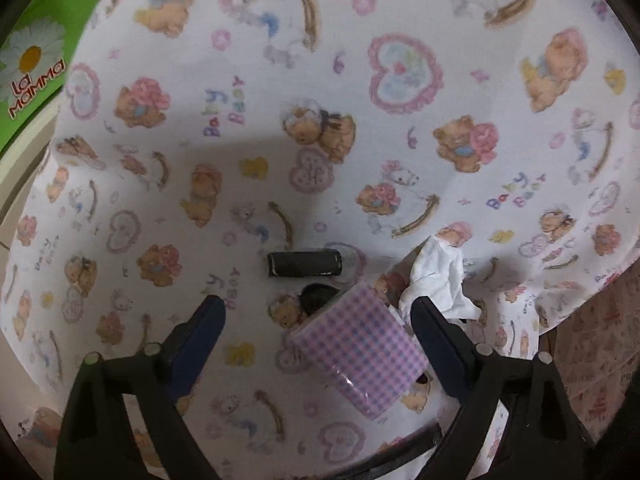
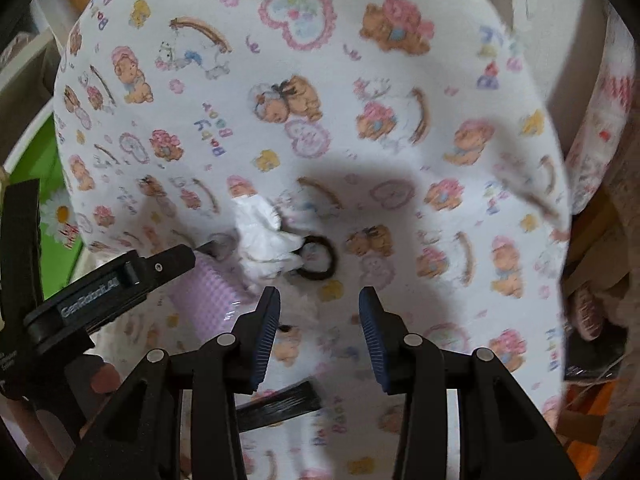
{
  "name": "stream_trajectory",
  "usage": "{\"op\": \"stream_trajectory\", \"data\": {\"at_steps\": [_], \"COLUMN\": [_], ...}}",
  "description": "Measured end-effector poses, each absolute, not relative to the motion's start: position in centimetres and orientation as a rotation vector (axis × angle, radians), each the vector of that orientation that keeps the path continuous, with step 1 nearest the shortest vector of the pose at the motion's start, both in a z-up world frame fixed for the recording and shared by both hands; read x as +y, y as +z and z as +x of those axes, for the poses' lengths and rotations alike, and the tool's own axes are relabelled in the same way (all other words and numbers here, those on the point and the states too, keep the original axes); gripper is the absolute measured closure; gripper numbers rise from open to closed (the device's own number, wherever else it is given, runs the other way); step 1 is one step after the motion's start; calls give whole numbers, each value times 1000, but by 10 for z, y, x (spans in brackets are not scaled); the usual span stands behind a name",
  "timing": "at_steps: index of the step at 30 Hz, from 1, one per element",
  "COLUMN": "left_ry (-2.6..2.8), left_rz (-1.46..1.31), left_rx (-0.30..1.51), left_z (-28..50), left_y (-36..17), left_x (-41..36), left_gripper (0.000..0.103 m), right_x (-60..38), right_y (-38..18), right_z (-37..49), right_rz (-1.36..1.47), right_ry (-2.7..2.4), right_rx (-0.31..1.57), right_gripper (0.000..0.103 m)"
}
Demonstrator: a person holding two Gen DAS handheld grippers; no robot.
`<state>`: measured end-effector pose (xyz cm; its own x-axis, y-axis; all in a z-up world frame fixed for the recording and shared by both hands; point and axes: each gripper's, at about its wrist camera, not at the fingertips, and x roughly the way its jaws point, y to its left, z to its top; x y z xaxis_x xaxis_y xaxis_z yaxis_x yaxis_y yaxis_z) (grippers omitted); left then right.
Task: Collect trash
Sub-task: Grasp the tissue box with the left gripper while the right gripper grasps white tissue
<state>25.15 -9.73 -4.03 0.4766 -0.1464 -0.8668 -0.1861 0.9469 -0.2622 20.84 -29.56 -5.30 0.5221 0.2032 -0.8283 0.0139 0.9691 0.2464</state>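
left gripper (image 1: 316, 316) jaws released astride checked cup (image 1: 360, 348) | right gripper (image 2: 318, 312) jaws released, empty | tissue (image 1: 438, 280) half-hidden

— What sort of place is shown?

— A home, most likely a child's or family room. A white cotton cloth printed with teddy bears, pink hearts, rocking horses and the words "Baby Bear" (image 1: 280, 100) is spread over a surface.

— What else is seen around that cloth?

— Beyond its left edge, a bright green box with a white daisy and red "La Mamma" lettering (image 1: 32, 60) is seen. Past its right edge, cluttered brown and orange household items (image 2: 592, 400) are glimpsed, too blurred to be identified.
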Motion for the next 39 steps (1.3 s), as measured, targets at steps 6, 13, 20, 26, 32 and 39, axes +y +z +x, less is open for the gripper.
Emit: {"op": "stream_trajectory", "data": {"at_steps": [6, 13, 20, 26, 32, 39], "left_ry": [40, 42, -58, -67, -145, -57], "left_rz": [-235, -167, -116, -209, -201, -298], "left_rx": [1061, 1085, 1092, 1122, 1122, 1046], "left_z": [255, 241, 213, 202, 219, 208], "left_y": [-52, -65, -58, -64, -60, -50], "left_x": [-128, -132, -118, -85, -86, -77], "left_gripper": [11, 11, 34, 34, 43, 55], "right_x": [-303, -321, -315, -307, -313, -320], "right_y": [-48, -36, -32, -26, -29, -36], "right_z": [206, 205, 205, 203, 205, 209], "right_rz": [250, 255, 225, 172, 217, 299], "right_ry": [123, 66, 68, 67, 60, 100], "right_rx": [1019, 975, 958, 927, 937, 973], "right_gripper": [60, 60, 60, 60, 60, 60]}}
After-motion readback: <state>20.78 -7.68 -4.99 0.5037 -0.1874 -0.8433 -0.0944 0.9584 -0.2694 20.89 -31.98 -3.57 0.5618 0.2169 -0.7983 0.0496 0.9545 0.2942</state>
